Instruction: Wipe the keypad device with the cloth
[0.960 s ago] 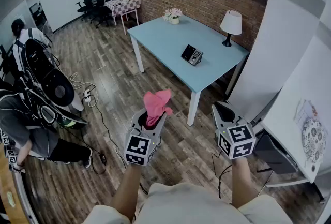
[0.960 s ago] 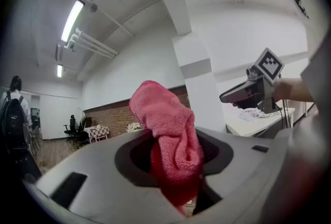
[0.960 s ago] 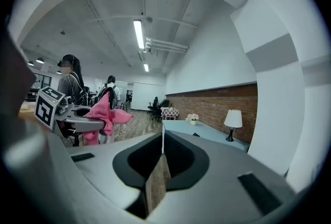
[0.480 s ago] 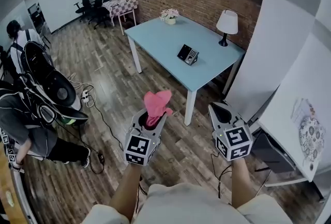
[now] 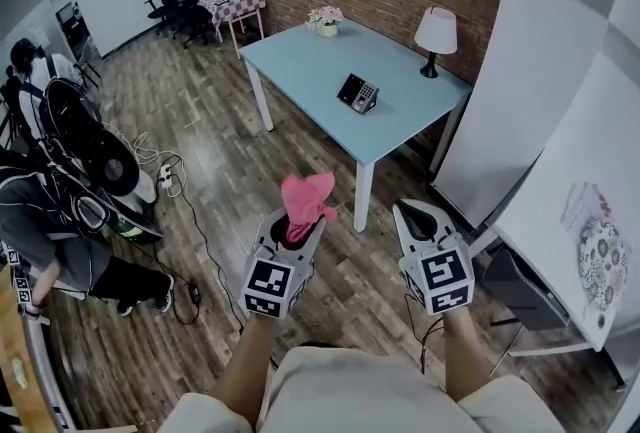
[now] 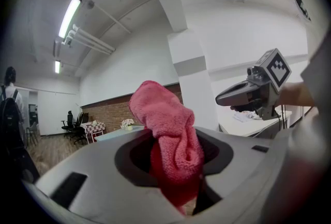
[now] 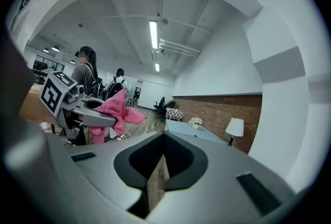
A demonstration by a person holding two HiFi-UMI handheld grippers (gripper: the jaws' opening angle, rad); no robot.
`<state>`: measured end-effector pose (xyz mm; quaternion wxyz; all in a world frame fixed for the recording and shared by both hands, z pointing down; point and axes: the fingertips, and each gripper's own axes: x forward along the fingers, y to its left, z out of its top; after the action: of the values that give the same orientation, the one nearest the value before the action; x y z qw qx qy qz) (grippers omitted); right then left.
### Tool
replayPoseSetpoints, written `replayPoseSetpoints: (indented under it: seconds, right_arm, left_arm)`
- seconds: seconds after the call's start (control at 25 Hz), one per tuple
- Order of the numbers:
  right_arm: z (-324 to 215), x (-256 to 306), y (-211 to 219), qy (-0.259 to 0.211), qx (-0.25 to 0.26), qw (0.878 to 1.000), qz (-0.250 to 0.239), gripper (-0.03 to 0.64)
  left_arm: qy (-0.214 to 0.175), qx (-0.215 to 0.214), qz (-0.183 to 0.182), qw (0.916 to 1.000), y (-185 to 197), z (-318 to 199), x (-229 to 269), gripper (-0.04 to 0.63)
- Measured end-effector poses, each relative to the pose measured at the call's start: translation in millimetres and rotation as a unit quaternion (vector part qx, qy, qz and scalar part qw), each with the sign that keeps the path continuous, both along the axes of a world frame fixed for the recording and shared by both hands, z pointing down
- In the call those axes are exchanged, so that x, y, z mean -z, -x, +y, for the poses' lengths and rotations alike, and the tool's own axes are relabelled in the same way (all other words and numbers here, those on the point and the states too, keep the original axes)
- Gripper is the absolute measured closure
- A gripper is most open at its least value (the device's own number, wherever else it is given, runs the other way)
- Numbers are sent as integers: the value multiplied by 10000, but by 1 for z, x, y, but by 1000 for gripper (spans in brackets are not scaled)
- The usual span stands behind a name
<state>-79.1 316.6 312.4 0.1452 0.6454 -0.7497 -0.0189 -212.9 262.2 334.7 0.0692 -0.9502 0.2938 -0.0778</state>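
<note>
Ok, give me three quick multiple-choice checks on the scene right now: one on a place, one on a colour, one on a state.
1. Where is the keypad?
A. on the blue table
B. on the floor
C. in a gripper

2. What colour is the cloth?
A. white
B. pink
C. green

3. How is the right gripper?
A. jaws together, holding nothing
B. shut on the cloth
C. wide open

Answers:
1 A: the head view shows it lying on the tabletop, some way from the lamp.
2 B: it sticks up pink from the left gripper, whose jaws are shut on it.
3 A: the right gripper view shows the jaws closed with nothing between them.
</note>
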Motion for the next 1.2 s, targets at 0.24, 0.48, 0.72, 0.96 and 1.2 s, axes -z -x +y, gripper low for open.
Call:
replayPoseSetpoints:
  seconds: [0.24, 0.48, 0.72, 0.96, 1.2]
  right_arm:
    - [15, -17, -14, 33, 5, 9998, -191, 601]
    - [9, -26, -33, 48, -78, 9992, -377, 601]
    - [-24, -31, -53, 43, -143, 9988, -468, 601]
    - [-90, -35, -77, 34, -185, 9986, -500, 603]
    - [-169, -35, -96, 195, -203, 9985, -479, 601]
  left_arm:
    - [64, 1, -32, 10000, -12, 17, -12, 403]
    - [82, -35, -53, 9999, -26, 12, -17, 403]
    - [171, -29, 8, 9998, -43, -24, -26, 402]
    - [113, -27, -40, 9999, -65, -94, -37, 402]
    - [100, -37, -36, 9999, -83, -178, -32, 402]
